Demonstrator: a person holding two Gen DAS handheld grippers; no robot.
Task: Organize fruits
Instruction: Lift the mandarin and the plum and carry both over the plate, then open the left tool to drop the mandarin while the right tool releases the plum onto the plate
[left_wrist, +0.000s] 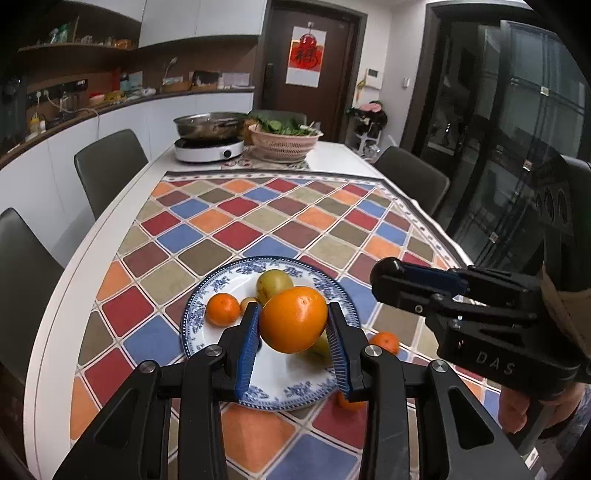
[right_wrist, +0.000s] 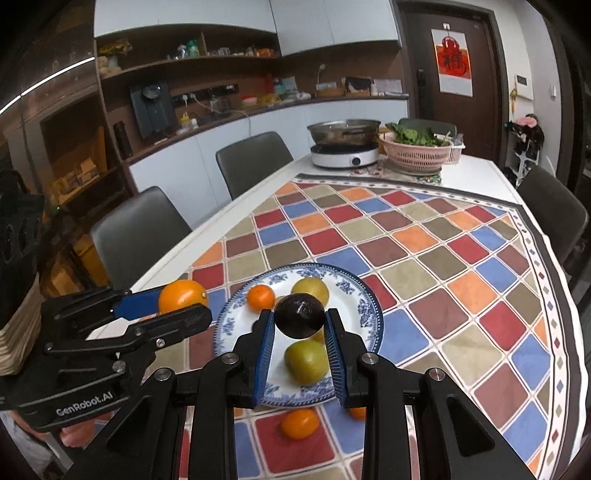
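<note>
Left gripper (left_wrist: 293, 325) has its jaws clamped on the large orange (left_wrist: 293, 319), the plate (left_wrist: 221, 284) directly beneath — a straight drop. Right gripper (right_wrist: 299, 323) grips the dark fruit (right_wrist: 299, 316) likewise above the plate — equally near, I judge.

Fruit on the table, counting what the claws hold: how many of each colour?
Orange: 4, the big orange in the left claw and three mandarins
Green: 2 green fruits
Dark: 1 dark fruit in the right claw
Tan: 1 tan fruit, half hidden
Total: 8
</note>
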